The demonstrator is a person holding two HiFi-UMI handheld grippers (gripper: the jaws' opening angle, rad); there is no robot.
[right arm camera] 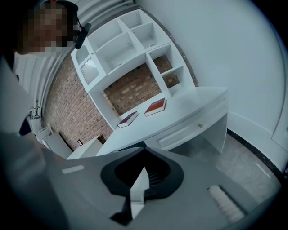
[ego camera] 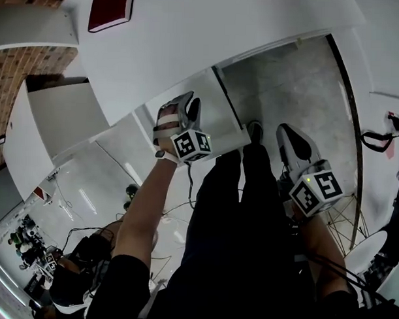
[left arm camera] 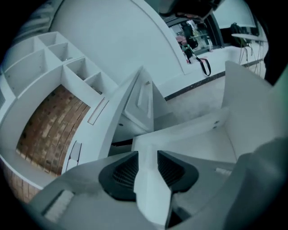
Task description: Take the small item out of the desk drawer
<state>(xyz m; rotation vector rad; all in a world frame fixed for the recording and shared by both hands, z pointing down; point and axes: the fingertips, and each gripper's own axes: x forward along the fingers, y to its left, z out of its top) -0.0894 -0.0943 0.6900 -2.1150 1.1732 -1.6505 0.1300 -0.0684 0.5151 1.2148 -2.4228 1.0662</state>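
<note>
The white desk [ego camera: 191, 37] runs across the top of the head view, and its drawer [ego camera: 222, 122] stands pulled out toward me. My left gripper [ego camera: 186, 104] is at the drawer's front edge. In the left gripper view the gripper [left arm camera: 148, 168] has a white drawer panel [left arm camera: 150, 197] filling the gap, with both black pads against it. The drawer's bare white inside [left arm camera: 202, 148] shows to the right, and I see no small item in it. My right gripper [ego camera: 287, 131] hangs lower right, away from the desk. Seen in its own view, this gripper [right arm camera: 144, 173] is shut and empty.
A red book [ego camera: 110, 8] lies on the desk, and two books [right arm camera: 155, 106] show in the right gripper view. White cubby shelves [right arm camera: 121, 49] stand against a brick wall. A white cabinet [ego camera: 50, 127] sits left. My black-clad legs [ego camera: 237, 216] and cables cover the grey floor.
</note>
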